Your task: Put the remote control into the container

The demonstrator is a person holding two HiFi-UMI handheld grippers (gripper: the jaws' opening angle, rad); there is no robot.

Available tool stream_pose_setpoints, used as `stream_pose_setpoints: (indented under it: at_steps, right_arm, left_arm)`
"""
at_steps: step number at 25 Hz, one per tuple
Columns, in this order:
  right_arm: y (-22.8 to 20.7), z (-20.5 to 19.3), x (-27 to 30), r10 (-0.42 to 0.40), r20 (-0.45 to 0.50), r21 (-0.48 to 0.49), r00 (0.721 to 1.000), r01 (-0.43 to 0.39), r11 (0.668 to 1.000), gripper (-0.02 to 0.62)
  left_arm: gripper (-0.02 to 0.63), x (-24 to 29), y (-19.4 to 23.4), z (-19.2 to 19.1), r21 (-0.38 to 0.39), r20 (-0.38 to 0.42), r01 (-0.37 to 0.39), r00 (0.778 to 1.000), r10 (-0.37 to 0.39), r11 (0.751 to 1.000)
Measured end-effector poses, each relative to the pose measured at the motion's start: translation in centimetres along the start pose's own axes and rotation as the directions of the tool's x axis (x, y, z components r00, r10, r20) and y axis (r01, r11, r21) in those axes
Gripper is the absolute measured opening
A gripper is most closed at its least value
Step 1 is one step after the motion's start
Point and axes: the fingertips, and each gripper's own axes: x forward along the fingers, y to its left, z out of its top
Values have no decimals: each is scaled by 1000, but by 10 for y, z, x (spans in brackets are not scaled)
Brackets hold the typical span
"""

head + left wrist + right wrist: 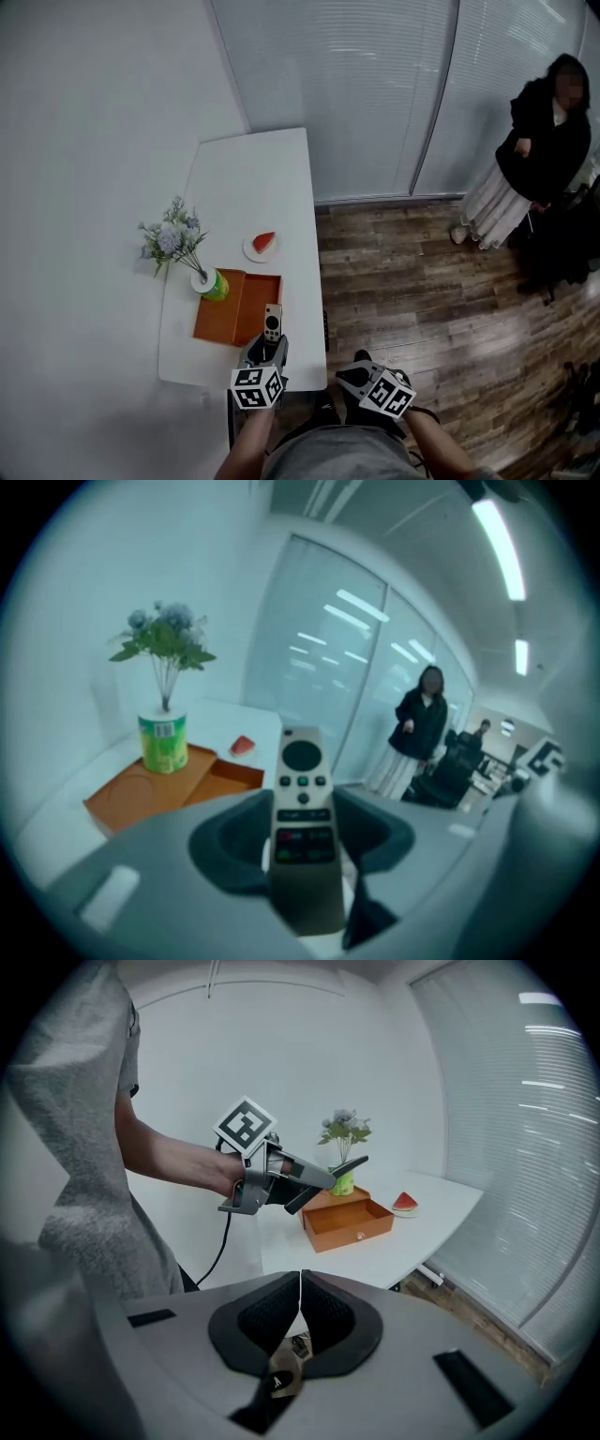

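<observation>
The remote control (304,836) sits clamped in left gripper (303,803) jaws; right gripper (300,1283) jaws together

Bright, even, cool indoor light; glare off ceiling strips (495,547); barely any shadows; strong fisheye bending with dark corners in both gripper views; close foreground soft

White table (253,178); green flower vase (215,285); watermelon slice (264,242) on plate (249,250); person (548,141) near blinds (375,84).
</observation>
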Motion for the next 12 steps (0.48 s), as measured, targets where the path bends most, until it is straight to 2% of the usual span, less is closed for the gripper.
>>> stream_pose_setpoints:
  at_steps: [5, 8, 12]
  right_arm:
    - [24, 9, 19, 42, -1, -40, 999, -42, 998, 17]
    - [37, 13, 28, 66, -11, -62, 998, -66, 996, 17]
    - [49, 19, 36, 85, -19, -89, 996, -86, 992, 17]
  left_arm:
    - [198, -48, 19, 1, 31, 88, -19, 996, 17, 999]
    - [198, -68, 33, -14, 95, 77, -56, 996, 49, 994]
    - [198, -88, 49, -34, 100, 54, -89, 995, 83, 991]
